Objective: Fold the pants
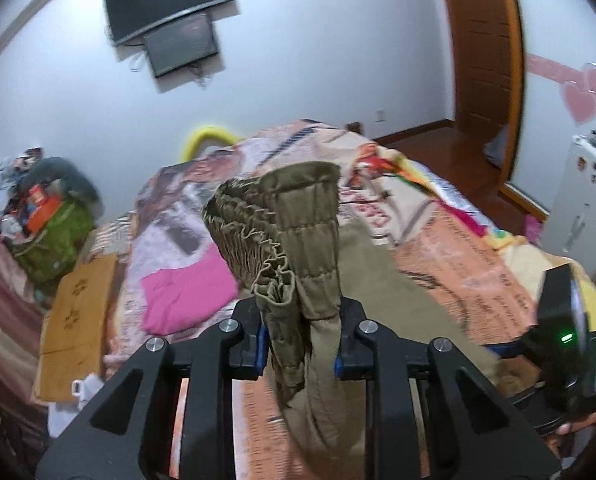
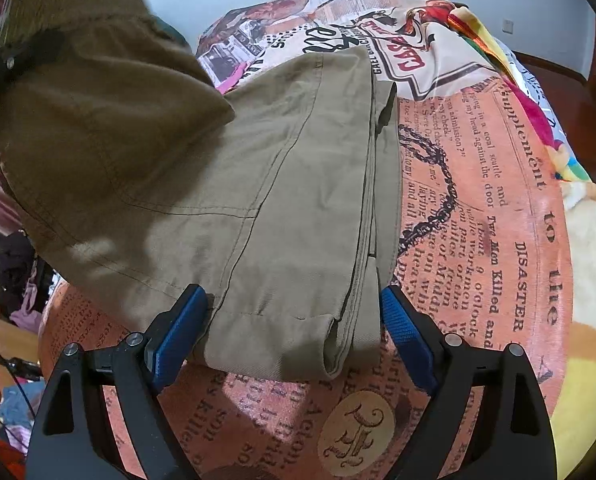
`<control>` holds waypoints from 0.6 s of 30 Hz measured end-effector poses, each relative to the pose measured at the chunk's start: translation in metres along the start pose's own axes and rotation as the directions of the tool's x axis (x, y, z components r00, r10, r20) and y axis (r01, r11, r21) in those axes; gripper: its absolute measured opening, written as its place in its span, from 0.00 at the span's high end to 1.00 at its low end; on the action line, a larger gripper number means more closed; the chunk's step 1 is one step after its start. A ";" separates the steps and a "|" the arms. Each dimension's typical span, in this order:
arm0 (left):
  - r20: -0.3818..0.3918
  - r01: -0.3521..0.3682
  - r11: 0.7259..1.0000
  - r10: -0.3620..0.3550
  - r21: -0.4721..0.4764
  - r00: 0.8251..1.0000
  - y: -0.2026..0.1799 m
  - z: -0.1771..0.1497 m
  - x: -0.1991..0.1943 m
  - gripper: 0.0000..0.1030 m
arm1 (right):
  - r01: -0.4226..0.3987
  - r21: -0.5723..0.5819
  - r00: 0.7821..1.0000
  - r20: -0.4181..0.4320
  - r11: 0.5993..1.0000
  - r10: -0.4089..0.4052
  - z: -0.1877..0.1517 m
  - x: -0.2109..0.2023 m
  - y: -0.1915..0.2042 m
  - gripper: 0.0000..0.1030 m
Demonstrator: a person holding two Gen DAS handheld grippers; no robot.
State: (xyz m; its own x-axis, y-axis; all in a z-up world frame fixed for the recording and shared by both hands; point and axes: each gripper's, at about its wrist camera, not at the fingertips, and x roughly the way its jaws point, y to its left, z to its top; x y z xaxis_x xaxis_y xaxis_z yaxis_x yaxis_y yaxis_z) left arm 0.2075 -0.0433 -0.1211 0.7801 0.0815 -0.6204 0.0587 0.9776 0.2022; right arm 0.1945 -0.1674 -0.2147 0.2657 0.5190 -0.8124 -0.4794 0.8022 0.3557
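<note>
left hand-held gripper (image 1: 300,344): jaws clamped on the elastic waistband end of the pants (image 1: 293,248); bunched fabric stood up between the blue pads and hung down below them

right hand-held gripper (image 2: 293,330): jaws spread wide, blue pads either side of the folded leg hems, not pinching; whether the pads touched the cloth, cannot tell

pants (image 2: 298,184): olive khaki; legs lay doubled on the bed, running ahead of the right hand-held gripper, hems nearest it; upper part lifted off the bed, up and to the left of the right hand-held gripper, where the left hand-held gripper (image 2: 21,56) held it

waistband: gathered, stitched elastic, upright just ahead of the left hand-held gripper, blurred at the top edge

bed (image 2: 510,216): covered in an orange newspaper-print sheet, under both hand-held grippers

right hand-held gripper in left view (image 1: 566,344): to the right of the left hand-held gripper, low, green light lit on its body; jaws not visible from there

pink cloth (image 1: 185,292): on the bed, ahead-left of the left hand-held gripper, apart from the pants

screens (image 1: 169,4): two dark screens on the wall far ahead, upper left

door (image 1: 482,48): wooden, far ahead-right

white cabinet (image 1: 582,208): right of the bed

clutter pile (image 1: 45,220): far left by the wall, green bag with items on top
</note>
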 end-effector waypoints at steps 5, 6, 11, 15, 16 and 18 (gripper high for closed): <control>-0.083 0.164 0.986 -0.165 -0.018 0.983 -0.021 0.010 0.015 0.78 | -0.009 0.006 1.000 0.003 1.000 0.009 0.000 0.000 -0.001 0.15; -0.099 0.189 0.982 -0.190 -0.024 0.977 -0.023 0.011 0.018 0.78 | -0.011 0.007 1.000 0.004 1.000 0.011 0.000 0.000 -0.001 0.15; -0.181 0.291 0.953 -0.302 -0.083 0.936 -0.033 0.012 0.039 0.78 | -0.017 0.012 1.000 0.006 1.000 0.017 0.001 0.000 -0.002 0.15; -0.237 0.344 0.933 -0.361 -0.110 0.902 -0.041 0.010 0.053 0.78 | -0.019 0.015 1.000 0.008 1.000 0.019 0.000 0.000 -0.001 0.15; -0.251 0.357 0.927 -0.374 -0.113 0.893 -0.045 0.008 0.056 0.78 | -0.020 0.016 1.000 0.008 1.000 0.020 0.000 0.000 -0.001 0.15; -0.275 0.371 0.922 -0.387 -0.112 0.880 -0.049 0.003 0.061 0.78 | -0.021 0.018 1.000 0.009 1.000 0.021 0.001 0.000 -0.001 0.15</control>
State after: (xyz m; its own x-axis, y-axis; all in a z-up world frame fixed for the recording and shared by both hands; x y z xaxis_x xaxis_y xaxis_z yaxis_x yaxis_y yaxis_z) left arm 0.2539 -0.0872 -0.1662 0.4927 -0.2533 -0.8325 0.2735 0.9533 -0.1282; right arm 0.1958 -0.1681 -0.2146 0.2630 0.5380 -0.8009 -0.4701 0.7964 0.3806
